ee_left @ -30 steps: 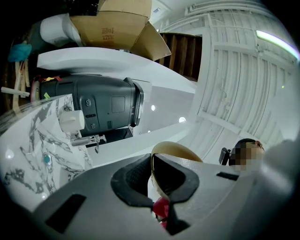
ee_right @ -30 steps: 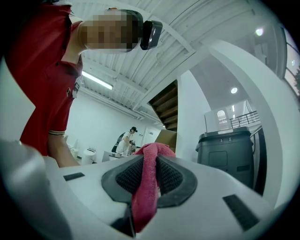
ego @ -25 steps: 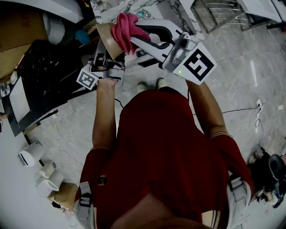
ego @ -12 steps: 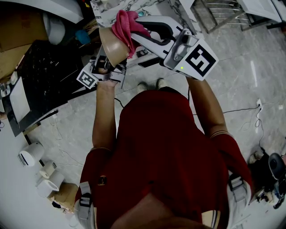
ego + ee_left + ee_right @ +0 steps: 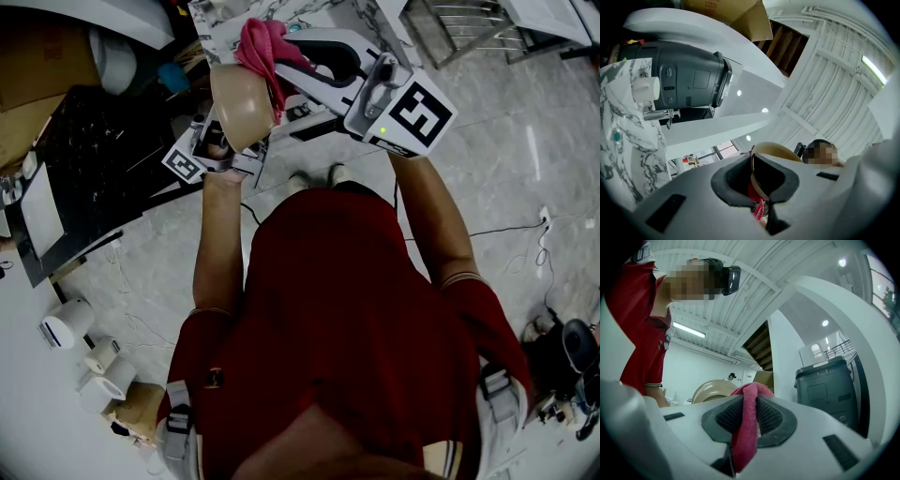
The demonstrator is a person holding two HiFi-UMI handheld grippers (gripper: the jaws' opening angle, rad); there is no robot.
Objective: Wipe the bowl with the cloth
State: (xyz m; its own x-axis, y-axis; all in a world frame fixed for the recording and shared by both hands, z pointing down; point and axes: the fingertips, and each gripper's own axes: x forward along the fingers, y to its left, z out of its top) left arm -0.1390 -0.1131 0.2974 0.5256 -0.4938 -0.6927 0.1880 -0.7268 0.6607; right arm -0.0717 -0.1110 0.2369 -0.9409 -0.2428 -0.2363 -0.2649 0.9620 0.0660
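Note:
A tan bowl (image 5: 242, 103) is held up in front of the person, its outer side turned toward the head view. My left gripper (image 5: 225, 142) is shut on its lower rim. In the left gripper view the rim (image 5: 774, 149) runs between the pads of that gripper (image 5: 753, 176). A pink cloth (image 5: 265, 45) is pressed against the bowl's upper right edge, and my right gripper (image 5: 284, 58) is shut on it. The right gripper view shows the cloth (image 5: 746, 427) hanging from that gripper (image 5: 750, 414), with the bowl (image 5: 711, 391) just behind on the left.
A black mat (image 5: 89, 159) lies on the floor at the left. A marble-topped table (image 5: 281, 14) stands just beyond the bowl. Paper rolls (image 5: 70, 323) sit at the lower left. A dark grey machine (image 5: 684, 79) and a grey bin (image 5: 827, 390) stand nearby.
The bowl has tipped so that more of its outer side faces the head view. The right gripper and cloth have shifted slightly up and left along the bowl's edge.

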